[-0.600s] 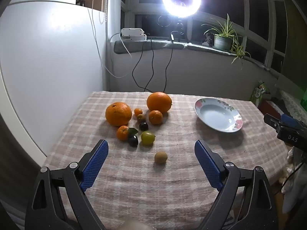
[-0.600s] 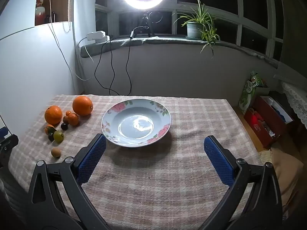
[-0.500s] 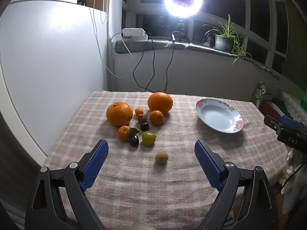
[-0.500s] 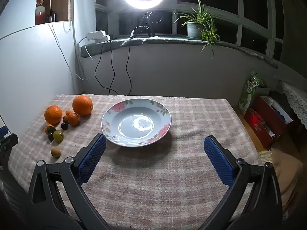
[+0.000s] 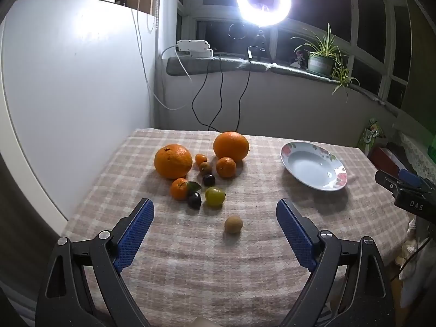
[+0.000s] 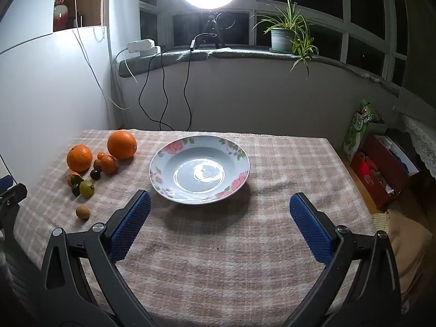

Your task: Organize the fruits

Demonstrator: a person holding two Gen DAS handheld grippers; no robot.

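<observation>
We see the fruit clustered on the left part of the checked beige tablecloth: two large oranges at the back, small mandarins and dark plums between them, a round yellow-green fruit nearer, and a small brown kiwi-like fruit lying apart in front. The white floral-rimmed ceramic plate sits to their right, holding nothing. Our left gripper hovers spread wide before the brown fruit, grasping nothing; our right gripper is likewise released, facing the plate.
</observation>
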